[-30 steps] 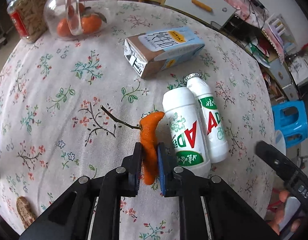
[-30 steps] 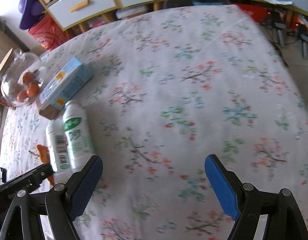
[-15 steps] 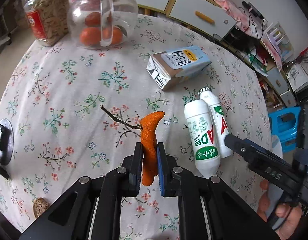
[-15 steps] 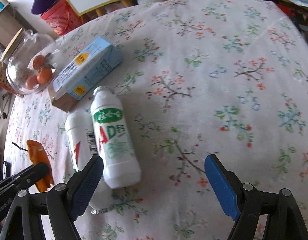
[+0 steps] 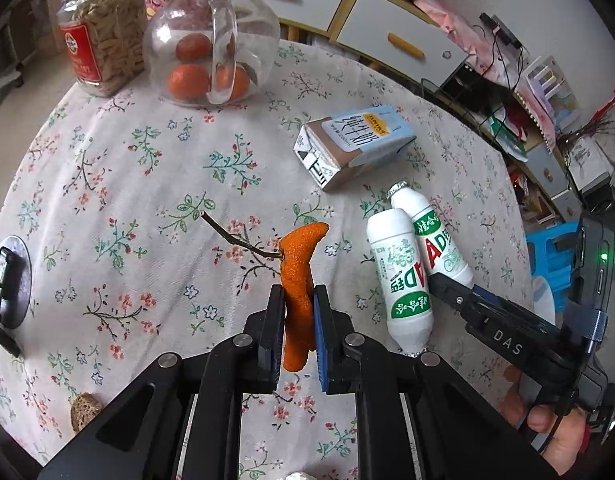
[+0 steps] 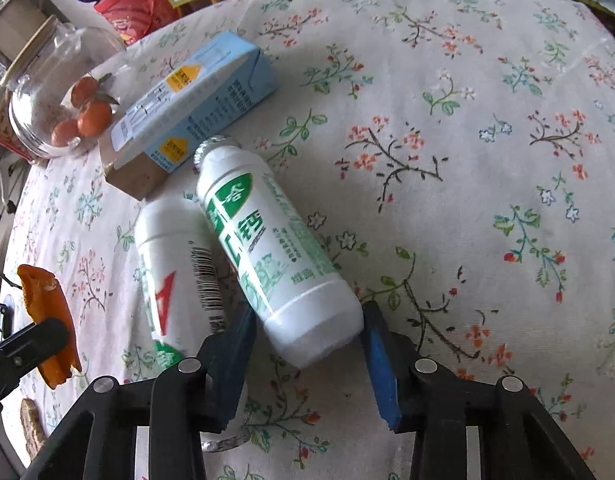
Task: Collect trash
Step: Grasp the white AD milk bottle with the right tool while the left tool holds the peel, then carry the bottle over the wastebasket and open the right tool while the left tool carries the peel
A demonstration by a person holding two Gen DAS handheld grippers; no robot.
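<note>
My left gripper (image 5: 298,294) is shut on a strip of orange peel (image 5: 297,256) with a twig on it, held above the flowered tablecloth (image 5: 147,184). Two white AD drink bottles lie side by side. My right gripper (image 6: 309,312) straddles the base of the bottle with the foil neck (image 6: 267,240) (image 5: 439,240). Its jaws are closing, with both pads against the bottle's sides. The other bottle (image 6: 167,264) (image 5: 403,280) lies just left of the left finger. A blue milk carton (image 5: 355,148) (image 6: 191,108) lies beyond the bottles.
A lidded glass jar of oranges (image 5: 211,40) and a jar of dry food (image 5: 99,36) stand at the table's far side. A brown scrap (image 5: 83,412) and a metal disc (image 5: 11,280) sit near the left edge. A blue stool (image 5: 555,248) stands off the table's right edge.
My right gripper came in low over the foil-necked bottle and its wide jaws narrowed around the base. My left gripper rose and drew back with the peel.
</note>
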